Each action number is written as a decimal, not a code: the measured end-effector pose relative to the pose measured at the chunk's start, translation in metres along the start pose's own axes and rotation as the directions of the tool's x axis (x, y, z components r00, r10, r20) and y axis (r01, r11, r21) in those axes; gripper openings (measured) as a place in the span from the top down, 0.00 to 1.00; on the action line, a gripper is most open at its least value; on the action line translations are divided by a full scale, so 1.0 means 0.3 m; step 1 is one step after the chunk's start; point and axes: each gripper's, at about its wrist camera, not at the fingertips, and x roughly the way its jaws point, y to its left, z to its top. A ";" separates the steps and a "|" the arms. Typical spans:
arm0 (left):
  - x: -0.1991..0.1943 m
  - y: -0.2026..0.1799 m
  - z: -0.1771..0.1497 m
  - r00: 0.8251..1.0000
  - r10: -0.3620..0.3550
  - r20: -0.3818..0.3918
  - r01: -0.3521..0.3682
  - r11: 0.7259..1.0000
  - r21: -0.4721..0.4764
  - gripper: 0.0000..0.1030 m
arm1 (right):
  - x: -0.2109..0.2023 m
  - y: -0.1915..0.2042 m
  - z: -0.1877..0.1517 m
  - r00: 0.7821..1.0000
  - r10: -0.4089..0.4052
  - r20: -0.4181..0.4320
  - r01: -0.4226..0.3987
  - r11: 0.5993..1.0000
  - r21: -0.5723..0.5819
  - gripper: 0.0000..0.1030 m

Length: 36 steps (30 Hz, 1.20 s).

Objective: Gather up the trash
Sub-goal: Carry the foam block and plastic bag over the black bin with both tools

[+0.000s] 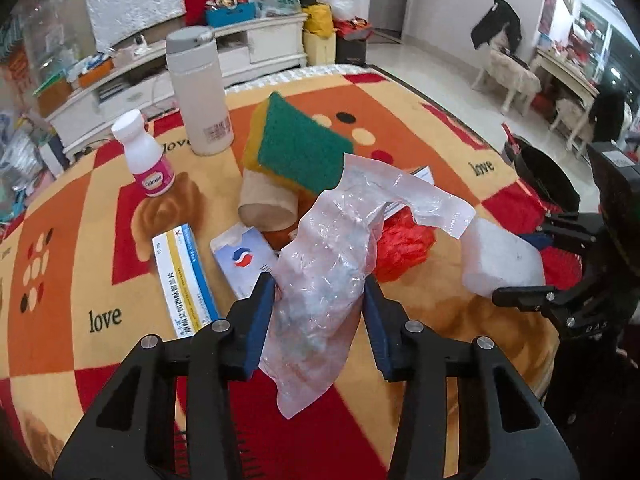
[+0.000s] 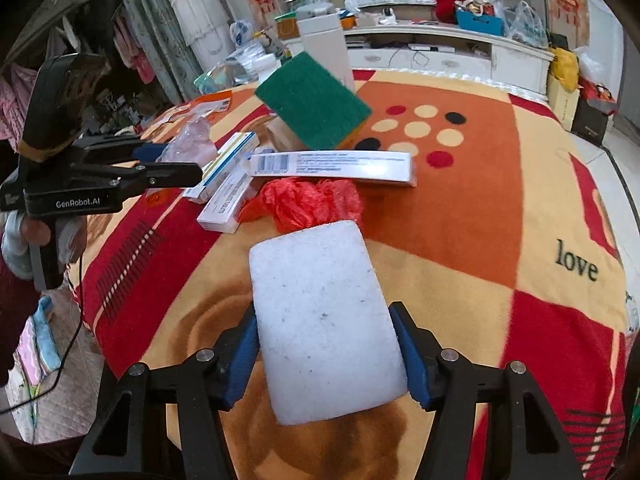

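sponge atop cardboard tube, bottle behind, boxes in front

Beyond the claw, a long white TV cabinet against the wall; pale glossy tiled floor; cream stool off right; brightly lit.

**Colours on the patterned surface**

The surface wore red, orange and cream checks with dots. A green-and-yellow sponge, white foam block, red plastic bag and clear wrapper showed.
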 end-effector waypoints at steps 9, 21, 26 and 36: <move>-0.012 -0.168 0.041 1.000 0.004 0.031 -0.003 0.999 -0.043 0.59 | -0.076 -0.095 -0.035 0.998 -0.059 0.036 0.058 0.998 0.038 0.41; 0.086 -0.351 0.086 1.000 -0.003 0.022 0.004 0.999 -0.049 0.59 | -0.164 -0.245 -0.098 0.987 -0.151 0.064 0.141 0.980 0.138 0.41; 0.125 -0.400 0.091 1.000 -0.002 0.014 0.003 0.998 -0.060 0.59 | -0.177 -0.282 -0.109 0.981 -0.180 0.069 0.167 0.973 0.160 0.41; 0.188 -0.469 0.105 1.000 -0.022 0.000 0.022 0.994 -0.105 0.59 | -0.216 -0.354 -0.136 0.971 -0.225 0.085 0.202 0.954 0.220 0.41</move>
